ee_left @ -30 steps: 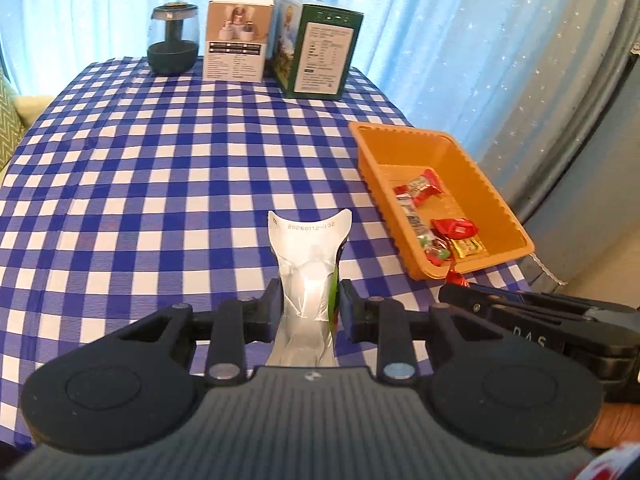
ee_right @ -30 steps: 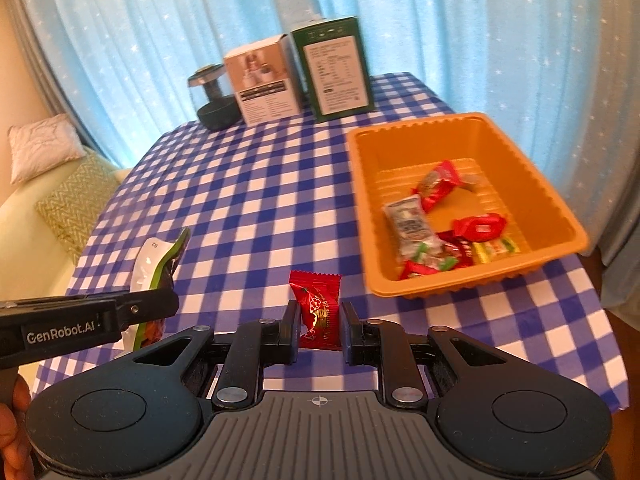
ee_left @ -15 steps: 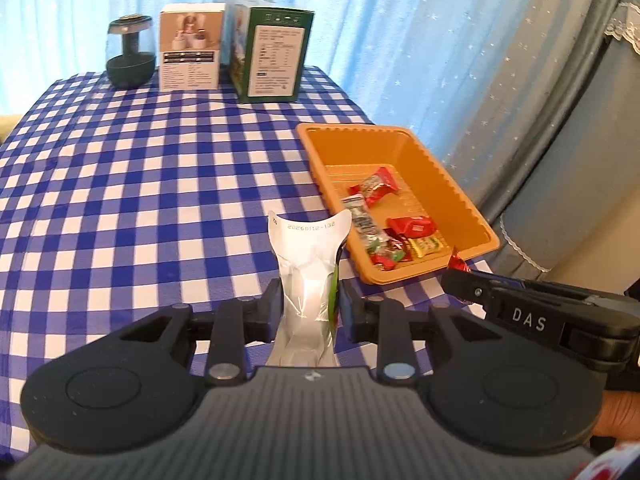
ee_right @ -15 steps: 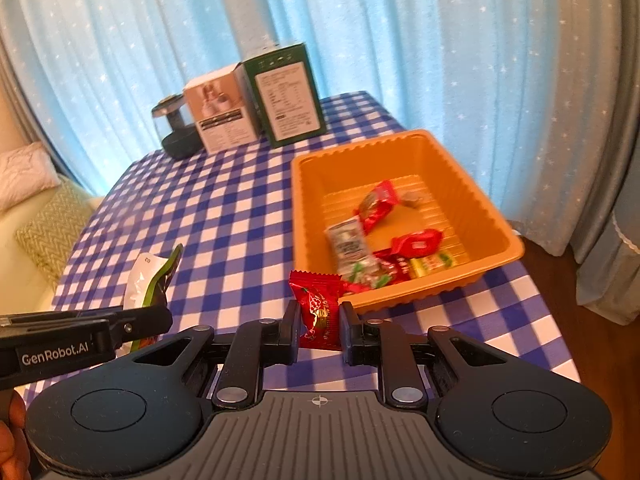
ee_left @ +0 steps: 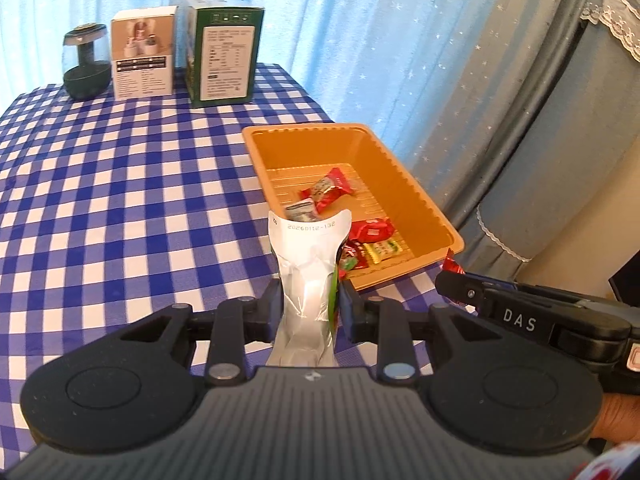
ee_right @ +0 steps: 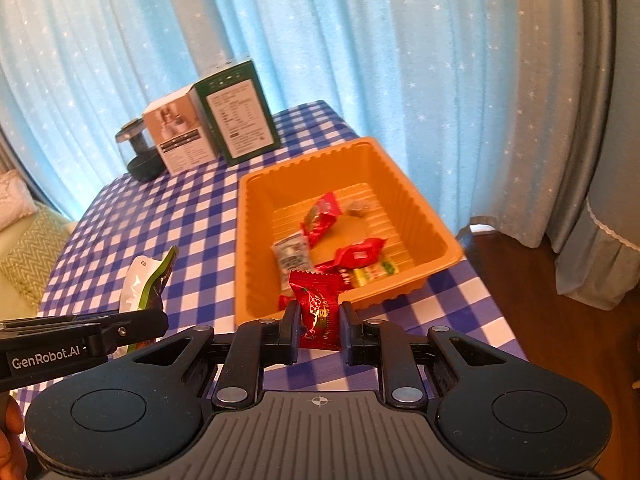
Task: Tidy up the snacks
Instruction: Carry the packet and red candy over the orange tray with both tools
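The left claw (ee_left: pixel 307 306) pinches a white pouch (ee_left: pixel 310 264) with a green edge, its top printed "20260112-132"; the pouch's lower end is hidden behind the claw body. The right claw (ee_right: pixel 319 322) is pressed onto a red candy wrapper (ee_right: pixel 318 306) with gold print too small to read. Each claw shows in the other's view: "DAS" on the right one's side, low at the right of the left wrist view, "GenRobot.AI" on the left one's side, low at the left of the right wrist view. Both snacks hang above the blue checked tabletop (ee_left: pixel 120 200) at the near end of the orange tray (ee_right: pixel 420 216), which holds several wrapped snacks — red ones, a silver one, a yellow-green bar, labels unreadable. At the far edge stand a green box (ee_left: pixel 222 50), a white box (ee_left: pixel 143 56) and a dark jar (ee_left: pixel 86 62), their print too fine to read. Only the right wrist view shows a cushioned seat (ee_right: pixel 24 256) at the left — cut off by the frame
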Demonstrator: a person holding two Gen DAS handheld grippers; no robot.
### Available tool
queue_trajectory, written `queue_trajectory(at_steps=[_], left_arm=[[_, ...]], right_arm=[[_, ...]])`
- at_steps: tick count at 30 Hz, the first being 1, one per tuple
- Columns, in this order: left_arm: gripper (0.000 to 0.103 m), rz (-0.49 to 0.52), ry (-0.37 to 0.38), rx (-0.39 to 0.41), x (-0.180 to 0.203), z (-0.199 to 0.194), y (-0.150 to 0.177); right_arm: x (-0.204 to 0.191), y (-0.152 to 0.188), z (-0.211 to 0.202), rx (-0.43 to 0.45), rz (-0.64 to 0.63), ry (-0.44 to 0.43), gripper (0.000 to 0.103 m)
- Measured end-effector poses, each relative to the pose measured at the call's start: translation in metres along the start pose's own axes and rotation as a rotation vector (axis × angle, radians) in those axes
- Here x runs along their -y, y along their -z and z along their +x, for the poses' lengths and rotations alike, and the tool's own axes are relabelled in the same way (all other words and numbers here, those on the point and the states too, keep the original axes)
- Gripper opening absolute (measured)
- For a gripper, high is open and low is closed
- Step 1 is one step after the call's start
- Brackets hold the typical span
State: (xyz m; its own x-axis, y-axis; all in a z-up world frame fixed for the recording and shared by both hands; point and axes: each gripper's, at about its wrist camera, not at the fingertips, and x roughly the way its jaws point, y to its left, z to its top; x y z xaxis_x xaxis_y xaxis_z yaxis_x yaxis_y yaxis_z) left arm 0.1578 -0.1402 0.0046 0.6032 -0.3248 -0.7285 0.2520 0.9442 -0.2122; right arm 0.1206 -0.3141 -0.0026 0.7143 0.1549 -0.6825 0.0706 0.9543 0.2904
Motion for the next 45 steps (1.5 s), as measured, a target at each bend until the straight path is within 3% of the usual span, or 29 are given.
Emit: queue_trajectory(at_steps=[24,45], left_arm=[[0.026,0.015,0.047,-0.002,0.027,0.038,-0.026],[0.027,-0.003,0.052,-0.015,0.027,0.097,-0.065]], right_arm=[[0.026,-0.023,0.012,0.022,0.007,0.037,0.02],[0.037,-0.069,0.06,0.027,-0.031,0.038,0.02]])
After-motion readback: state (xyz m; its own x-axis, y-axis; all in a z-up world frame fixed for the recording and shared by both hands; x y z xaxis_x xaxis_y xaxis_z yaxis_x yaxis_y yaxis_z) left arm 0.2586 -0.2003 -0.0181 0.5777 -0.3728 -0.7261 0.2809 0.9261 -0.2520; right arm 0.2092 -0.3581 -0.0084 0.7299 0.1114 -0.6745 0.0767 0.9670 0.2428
